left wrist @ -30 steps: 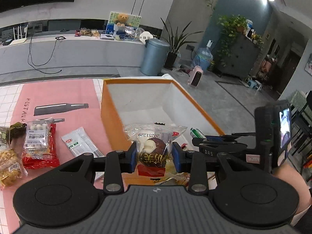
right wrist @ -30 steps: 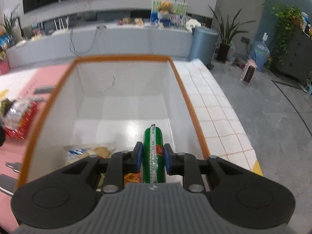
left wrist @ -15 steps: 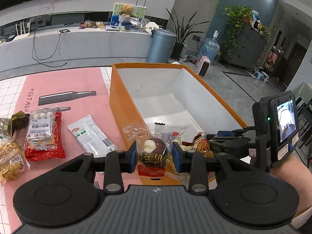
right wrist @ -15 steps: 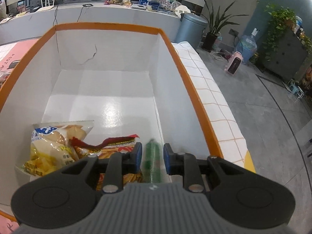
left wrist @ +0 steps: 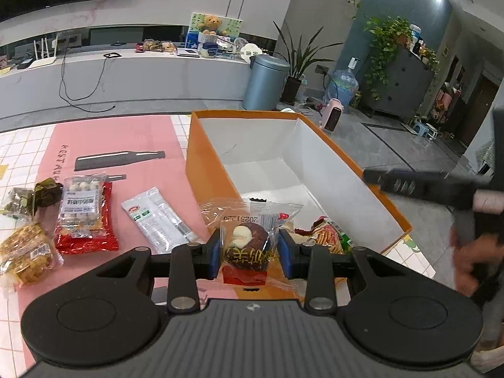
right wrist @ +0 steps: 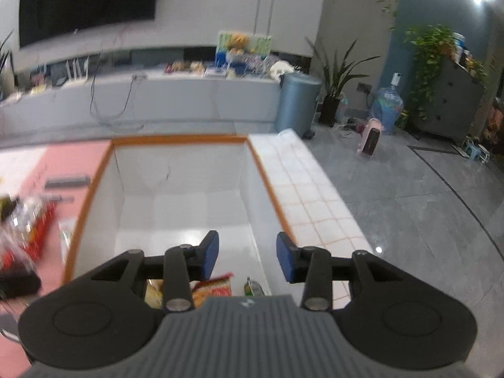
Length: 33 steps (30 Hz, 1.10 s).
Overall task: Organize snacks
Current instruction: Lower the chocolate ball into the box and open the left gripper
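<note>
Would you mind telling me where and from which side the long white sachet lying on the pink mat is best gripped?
Grip the white sachet across its narrow width near the middle, coming from above. It lies flat on the pink mat, long and thin, running diagonally, so the fingers should straddle its long edges. Bare mat shows on both sides, though the red packet lies close on its left.

My right gripper (right wrist: pixel 247 260) no longer clamps the green stick snack (right wrist: pixel 253 287); jaws opening, nothing between them. The snack now lies in the orange box (right wrist: pixel 102 170), beside the red packet (right wrist: pixel 211 291). Gripper lifted above the box.
</note>
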Tool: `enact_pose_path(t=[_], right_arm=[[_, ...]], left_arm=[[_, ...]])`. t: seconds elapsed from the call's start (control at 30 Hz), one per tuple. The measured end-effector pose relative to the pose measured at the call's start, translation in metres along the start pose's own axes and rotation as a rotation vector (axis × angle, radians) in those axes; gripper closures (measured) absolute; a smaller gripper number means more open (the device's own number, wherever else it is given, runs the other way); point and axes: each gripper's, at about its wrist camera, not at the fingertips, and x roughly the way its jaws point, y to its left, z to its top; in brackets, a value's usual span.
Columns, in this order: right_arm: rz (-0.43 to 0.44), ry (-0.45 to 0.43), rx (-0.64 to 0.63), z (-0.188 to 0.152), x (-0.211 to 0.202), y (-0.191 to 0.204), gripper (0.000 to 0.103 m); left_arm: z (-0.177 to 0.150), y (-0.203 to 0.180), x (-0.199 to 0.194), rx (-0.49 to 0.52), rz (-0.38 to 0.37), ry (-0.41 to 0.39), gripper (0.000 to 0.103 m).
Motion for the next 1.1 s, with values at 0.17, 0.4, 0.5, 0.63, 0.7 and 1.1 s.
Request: enact_pose_path(t=[0.17, 0.4, 0.5, 0.63, 0.7, 1.1], right_arm=[[-0.020, -0.038, 0.157, -0.006, -0.008, -0.008, 0.062], [0.017, -0.084, 0.219, -0.035, -0.013, -0.032, 0.062], [0.000, -0.118, 0.303, -0.037, -0.010, -0.055, 0.062], [-0.026, -0.100, 0.374, -0.048, 0.002, -0.081, 0.062], [-0.042, -0.081, 0.394, -0.051, 0.008, -0.090, 0.062], [-0.077, 0.003, 0.490, -0.065, 0.031, -0.123, 0.062]], left_arm=[[-0.006, -0.003, 0.000, 0.007, -0.006, 0.007, 0.063], [0.002, -0.024, 0.001, 0.035, 0.016, -0.046, 0.063], [0.015, -0.042, 0.021, 0.056, -0.004, -0.007, 0.063], [0.035, -0.072, 0.051, 0.104, -0.032, 0.044, 0.063], [0.044, -0.086, 0.069, 0.128, -0.040, 0.070, 0.063], [0.053, -0.119, 0.155, 0.145, -0.098, 0.254, 0.063]])
